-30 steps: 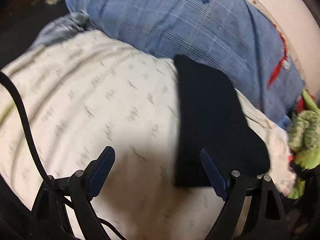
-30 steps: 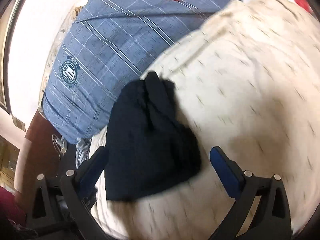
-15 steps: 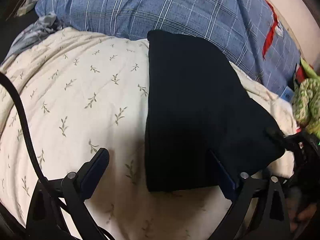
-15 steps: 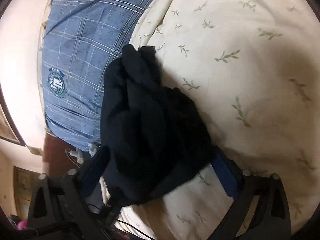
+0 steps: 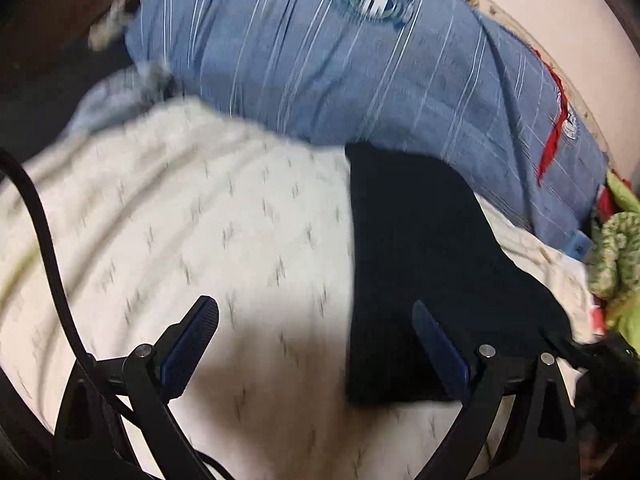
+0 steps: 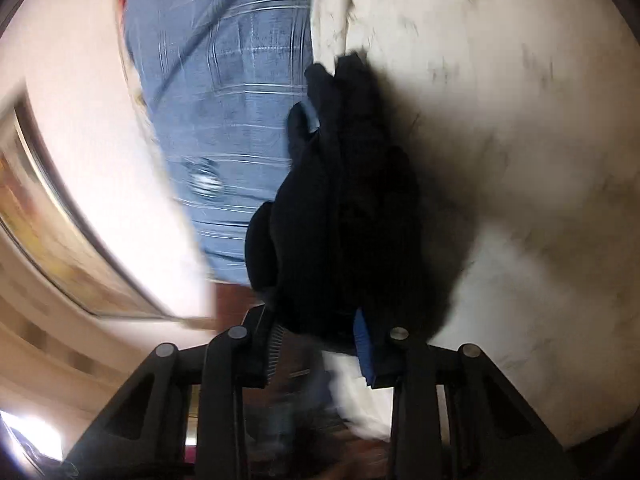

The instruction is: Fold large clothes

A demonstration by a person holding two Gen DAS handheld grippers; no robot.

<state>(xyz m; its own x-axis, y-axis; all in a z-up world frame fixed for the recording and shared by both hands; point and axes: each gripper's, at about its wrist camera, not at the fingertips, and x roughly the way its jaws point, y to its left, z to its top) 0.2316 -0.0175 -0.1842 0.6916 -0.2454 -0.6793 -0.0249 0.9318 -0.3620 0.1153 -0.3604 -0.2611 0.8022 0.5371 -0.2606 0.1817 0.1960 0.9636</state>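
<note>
While the right gripper [image 6: 316, 340], jaws just closing, pinches the near end of the dark garment [image 6: 352, 208], the left gripper [image 5: 316, 344] hangs open above the quilt [image 5: 200, 220]. The folding looks well advanced. A blue pillow [image 5: 360, 80] crowds the far side.

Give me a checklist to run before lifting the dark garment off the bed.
1. Right tool has just been closing, folded black cloth garment between its pads: ok.
2. Left tool open, gripping nothing: ok.
3. Garment lying on the cream leaf-print bedcover, by the blue plaid pillow: ok.
4. Black cable clear of the garment: ok.
5. Grip firm enough to lift: cannot tell.
</note>
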